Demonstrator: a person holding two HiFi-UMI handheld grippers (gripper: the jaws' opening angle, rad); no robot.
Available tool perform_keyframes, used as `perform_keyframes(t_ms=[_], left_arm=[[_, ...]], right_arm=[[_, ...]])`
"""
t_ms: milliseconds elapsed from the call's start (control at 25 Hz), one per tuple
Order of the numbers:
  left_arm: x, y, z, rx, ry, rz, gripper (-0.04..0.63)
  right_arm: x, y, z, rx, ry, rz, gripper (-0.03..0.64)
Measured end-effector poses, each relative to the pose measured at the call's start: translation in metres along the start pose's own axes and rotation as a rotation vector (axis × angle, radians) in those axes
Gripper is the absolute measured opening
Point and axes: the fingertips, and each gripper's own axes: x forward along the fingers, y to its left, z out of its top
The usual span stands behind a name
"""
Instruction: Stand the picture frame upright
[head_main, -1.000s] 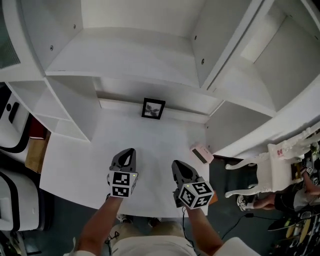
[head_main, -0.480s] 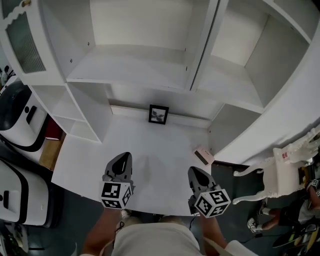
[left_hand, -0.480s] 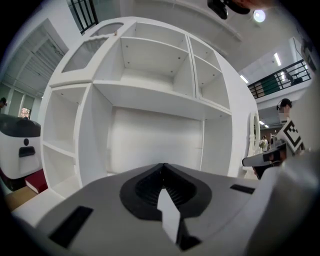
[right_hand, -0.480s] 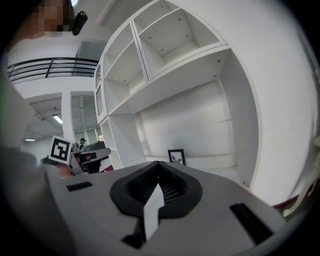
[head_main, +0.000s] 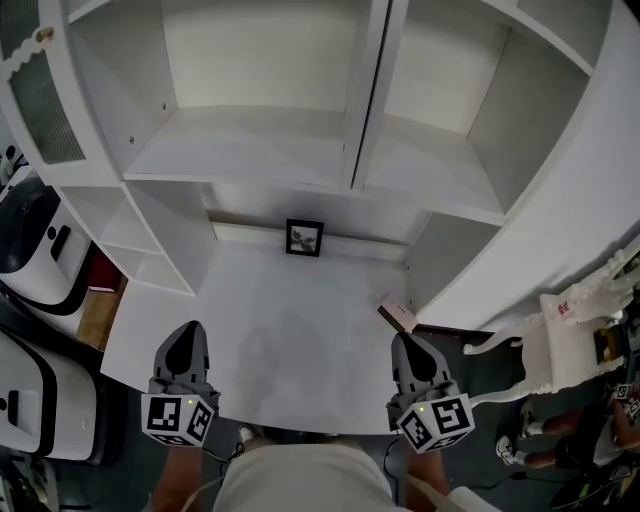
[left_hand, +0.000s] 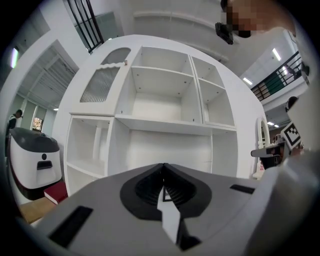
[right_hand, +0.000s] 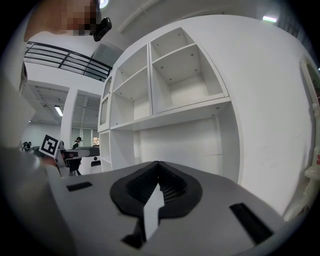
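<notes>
Black picture frame stands upright, back edge of the desk; my left gripper and right gripper are closed, empty.

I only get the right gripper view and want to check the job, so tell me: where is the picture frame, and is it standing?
Observer: In the head view the picture frame looks upright at the back of the white tabletop, against the rear panel.
Operator: What about the left gripper?
Observer: The left gripper is shut on nothing, over the tabletop's front left part, well short of the frame.
Operator: Anything near my right gripper?
Observer: A small flat pinkish item lies at the tabletop's right edge, just beyond the right gripper.
</notes>
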Motion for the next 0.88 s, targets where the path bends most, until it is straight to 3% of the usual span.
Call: perform_keyframes(t_ms=[360, 880], left_arm=[[-0.027, 0.015, 0.056, 0.044, -0.076, 0.042, 0.018], [-0.054, 0.026, 0.042, 0.036, -0.054, 0.063, 0.017]], right_arm=[[-0.001, 0.008, 0.018, -0.043, -0.013, -0.019, 0.009], [0.007, 0.038, 0.02, -0.066, -0.045, -0.017, 0.009]])
